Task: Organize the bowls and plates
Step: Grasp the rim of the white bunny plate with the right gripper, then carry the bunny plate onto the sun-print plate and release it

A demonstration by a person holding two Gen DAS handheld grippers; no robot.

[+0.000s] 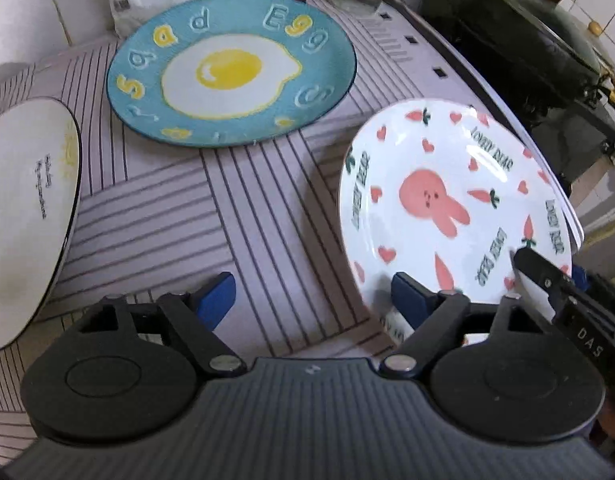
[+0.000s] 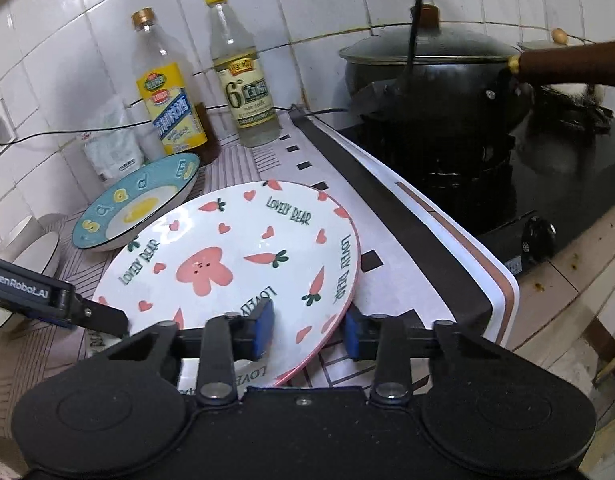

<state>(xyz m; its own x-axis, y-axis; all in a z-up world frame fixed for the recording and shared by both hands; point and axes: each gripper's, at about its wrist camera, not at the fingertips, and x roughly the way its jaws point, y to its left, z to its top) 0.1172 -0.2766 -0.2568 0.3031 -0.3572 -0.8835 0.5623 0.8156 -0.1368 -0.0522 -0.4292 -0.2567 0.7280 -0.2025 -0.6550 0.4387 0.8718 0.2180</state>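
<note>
A white plate with a pink rabbit and carrots (image 2: 235, 264) is tilted up off the striped mat; it also shows in the left wrist view (image 1: 451, 208). My right gripper (image 2: 309, 332) is shut on its near rim, one blue pad above and one below. My left gripper (image 1: 313, 300) is open and empty, just left of that plate. A blue fried-egg plate (image 1: 231, 68) lies flat at the back; it shows in the right wrist view (image 2: 135, 204) too. A white bowl (image 1: 23, 216) stands at the left.
Two bottles (image 2: 171, 92) (image 2: 243, 76) and a white bag (image 2: 111, 140) stand against the tiled wall. A black pot with lid (image 2: 431, 76) sits on the stove (image 2: 547, 184) at the right. The mat's edge (image 2: 503, 280) drops off near the stove.
</note>
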